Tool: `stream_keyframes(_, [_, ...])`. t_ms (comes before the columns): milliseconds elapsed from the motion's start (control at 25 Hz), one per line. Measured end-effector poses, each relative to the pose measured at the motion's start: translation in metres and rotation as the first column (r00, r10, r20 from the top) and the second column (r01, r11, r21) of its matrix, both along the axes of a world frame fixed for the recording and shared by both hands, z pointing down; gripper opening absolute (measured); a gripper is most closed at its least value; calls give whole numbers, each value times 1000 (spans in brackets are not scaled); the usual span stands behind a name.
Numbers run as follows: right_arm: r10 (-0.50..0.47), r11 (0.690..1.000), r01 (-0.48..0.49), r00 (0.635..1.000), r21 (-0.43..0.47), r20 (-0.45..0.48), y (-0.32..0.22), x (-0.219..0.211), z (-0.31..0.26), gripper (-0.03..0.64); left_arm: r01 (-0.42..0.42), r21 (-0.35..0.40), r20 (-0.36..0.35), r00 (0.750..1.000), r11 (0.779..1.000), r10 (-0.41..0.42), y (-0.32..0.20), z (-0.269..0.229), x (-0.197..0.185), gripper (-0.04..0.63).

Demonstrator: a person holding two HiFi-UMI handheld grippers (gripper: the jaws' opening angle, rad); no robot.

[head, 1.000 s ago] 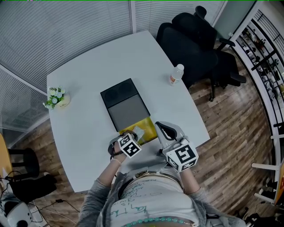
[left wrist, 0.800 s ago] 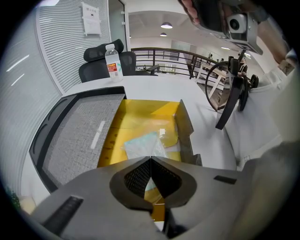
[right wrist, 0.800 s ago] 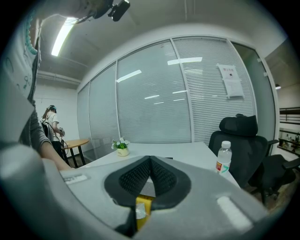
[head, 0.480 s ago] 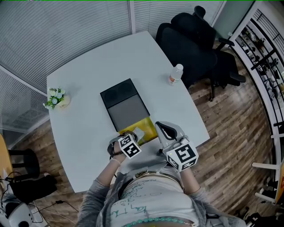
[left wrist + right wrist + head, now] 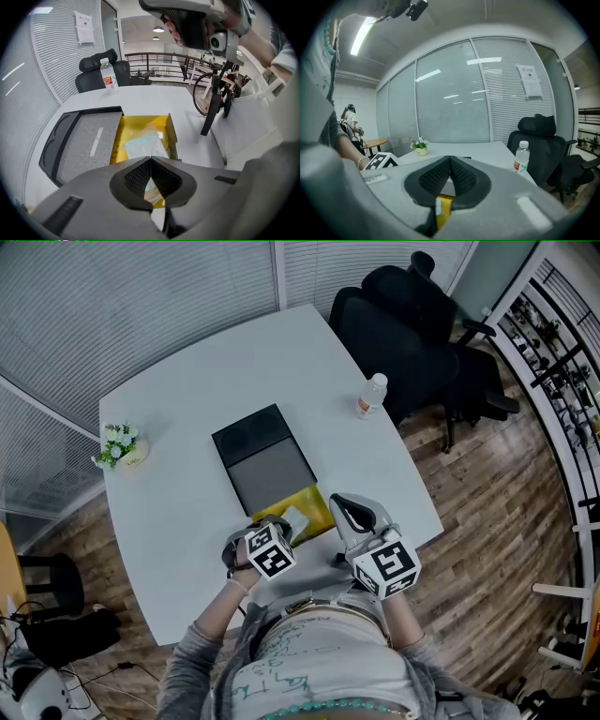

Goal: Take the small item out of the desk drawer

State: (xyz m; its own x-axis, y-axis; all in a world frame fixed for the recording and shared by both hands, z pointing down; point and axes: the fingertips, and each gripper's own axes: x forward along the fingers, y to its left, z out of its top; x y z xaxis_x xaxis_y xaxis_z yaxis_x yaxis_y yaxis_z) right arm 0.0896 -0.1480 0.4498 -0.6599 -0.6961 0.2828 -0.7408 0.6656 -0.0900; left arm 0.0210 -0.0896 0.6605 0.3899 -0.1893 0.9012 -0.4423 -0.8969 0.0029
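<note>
A flat black and grey drawer unit [image 5: 267,463] lies mid-table with its yellow drawer [image 5: 315,506] pulled out toward me. Inside the yellow drawer [image 5: 140,127] rests a small pale blue packet [image 5: 144,143], also seen as the packet [image 5: 294,518] from above. My left gripper [image 5: 151,160] is shut and empty, hovering just short of the drawer's near end; in the head view the left gripper [image 5: 277,532] sits at the drawer's front. The right gripper [image 5: 450,160] is shut with nothing held, and this right gripper [image 5: 336,503] is raised beside the drawer's right side.
A water bottle [image 5: 371,397] stands near the table's far right edge, with a black office chair [image 5: 412,315] behind it. A small flower pot [image 5: 119,446] sits at the left edge. The white table [image 5: 178,512] ends close to my body.
My left gripper has drifted slightly left and toward me. The right gripper and the drawer stay as they were.
</note>
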Motion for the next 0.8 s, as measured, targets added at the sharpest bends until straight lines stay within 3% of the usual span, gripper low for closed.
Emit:
stream_keyframes(400, [-12,1000,12,1000,-5,-1,2,-3,0,2,-9,-16,-54,999,1000,8,7,-48,0,-2])
stream_keyframes(800, [-21,1000,21,1000,-9,-11,6,-4,3,2,34,-11,-106,994,999,-35,10,-73,0,-2])
